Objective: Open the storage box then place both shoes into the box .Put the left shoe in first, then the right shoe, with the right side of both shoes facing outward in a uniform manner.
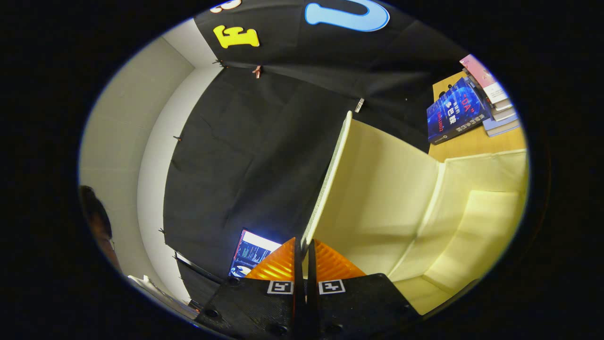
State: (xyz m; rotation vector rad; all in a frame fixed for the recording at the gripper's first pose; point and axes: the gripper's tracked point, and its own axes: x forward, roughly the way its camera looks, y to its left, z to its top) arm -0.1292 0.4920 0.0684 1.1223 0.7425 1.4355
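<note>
Your biggest thing in the gripper view is the booth wall [245, 156], black cloth hung over a pale panel and pinned with small clips [257, 72]; you can count at least five of them along its edges.

Next comes the storage box [476, 222], a single pale yellow one, lying open beyond and to the right of the fingers. You can see into its hollow, and the part that shows holds nothing. Its lid [377, 189] stands lifted, and you are looking at its inner face, with its free edge running straight up and away from the fingertips.

The box sits on a light wooden table [465, 144]. At the far end of that table you have a stack of books [490, 101], about four, with one dark blue book [455, 115] propped against them.

Beside the fingers, lower down past the wall, one lit screen [252, 257] glows. At the far side, near the pale panel, part of one person [96, 222] shows.

Your gripper [302, 248] has its two fingers pressed close together on the lid's thin edge, which comes down into the narrow slit between them.
</note>
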